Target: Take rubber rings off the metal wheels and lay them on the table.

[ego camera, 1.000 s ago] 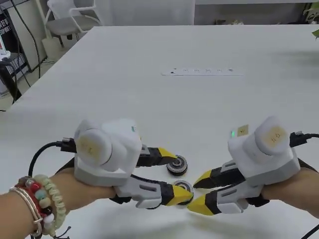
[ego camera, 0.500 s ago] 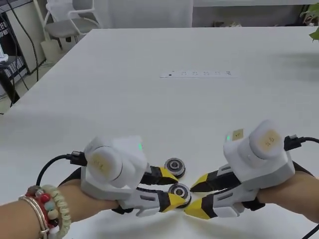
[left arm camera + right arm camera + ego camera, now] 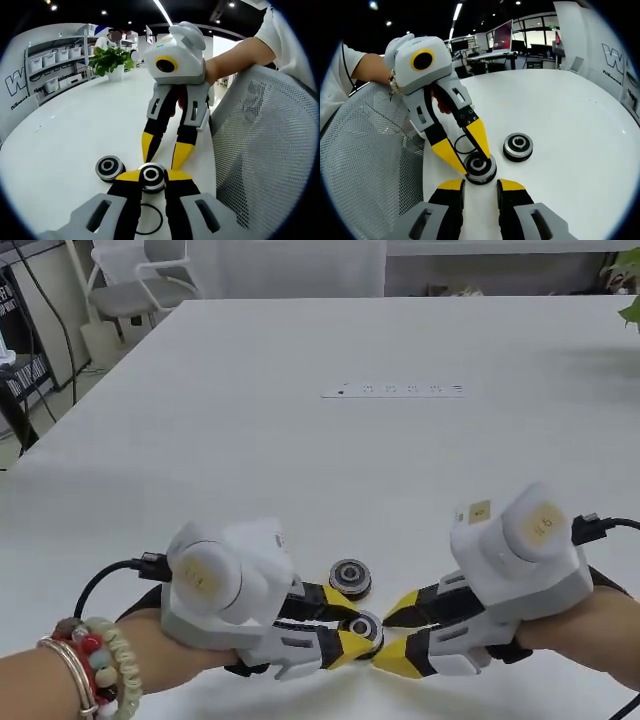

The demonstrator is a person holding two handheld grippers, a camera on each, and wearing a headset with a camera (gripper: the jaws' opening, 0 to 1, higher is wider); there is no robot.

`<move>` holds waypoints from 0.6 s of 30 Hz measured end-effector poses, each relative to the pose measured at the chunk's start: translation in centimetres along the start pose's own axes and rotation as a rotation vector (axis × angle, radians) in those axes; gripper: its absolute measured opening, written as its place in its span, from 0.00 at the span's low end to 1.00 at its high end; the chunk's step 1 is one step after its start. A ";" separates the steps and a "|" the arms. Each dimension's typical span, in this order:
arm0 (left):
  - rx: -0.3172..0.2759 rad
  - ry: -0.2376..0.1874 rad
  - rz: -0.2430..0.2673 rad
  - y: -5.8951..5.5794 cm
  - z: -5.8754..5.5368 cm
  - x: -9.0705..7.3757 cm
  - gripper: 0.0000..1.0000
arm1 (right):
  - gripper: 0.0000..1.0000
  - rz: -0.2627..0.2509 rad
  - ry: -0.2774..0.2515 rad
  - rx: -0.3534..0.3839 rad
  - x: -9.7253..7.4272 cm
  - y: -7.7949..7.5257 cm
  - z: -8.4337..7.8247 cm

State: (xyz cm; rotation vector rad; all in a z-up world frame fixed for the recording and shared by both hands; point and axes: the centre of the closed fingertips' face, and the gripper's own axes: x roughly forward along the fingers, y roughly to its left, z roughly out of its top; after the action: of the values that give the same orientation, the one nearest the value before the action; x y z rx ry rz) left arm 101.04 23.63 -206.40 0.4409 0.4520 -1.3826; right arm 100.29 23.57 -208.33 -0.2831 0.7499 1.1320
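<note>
My left gripper point(image 3: 152, 175) is shut on a small metal wheel point(image 3: 152, 181) with a dark rim, holding it just above the white table point(image 3: 400, 470). In the head view that wheel point(image 3: 362, 626) sits between the left gripper point(image 3: 352, 623) and the right gripper point(image 3: 386, 636). The right gripper point(image 3: 481, 186) is open, with its yellow tips just short of the held wheel point(image 3: 480, 169). A second wheel point(image 3: 350, 576) lies flat on the table close behind. A loose black rubber ring point(image 3: 148, 218) lies on the table under the left jaws.
A white power strip point(image 3: 392, 390) lies flat at the table's middle. A grey chair point(image 3: 140, 285) stands at the far left corner. A mesh chair back point(image 3: 260, 150) is close beside the grippers. A potted plant point(image 3: 112, 59) stands far off.
Both grippers have closed in on each other. The right gripper's tips now sit nearer the wheel held by the left gripper. The second wheel has stayed put.
</note>
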 end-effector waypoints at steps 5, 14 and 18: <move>0.009 0.000 0.001 0.0 0.0 0.0 0.12 | 0.22 0.000 0.001 -0.006 0.0 0.0 0.0; -0.004 -0.003 -0.004 0.0 0.0 0.0 0.12 | 0.21 -0.002 0.001 0.000 0.0 -0.1 0.0; -0.007 -0.005 -0.006 0.0 0.0 -0.1 0.12 | 0.21 -0.002 0.002 -0.002 0.0 -0.1 0.0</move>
State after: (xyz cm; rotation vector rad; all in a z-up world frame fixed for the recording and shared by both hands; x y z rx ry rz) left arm 101.03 23.67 -206.35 0.4308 0.4538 -1.3873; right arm 100.34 23.56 -208.39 -0.2863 0.7502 1.1304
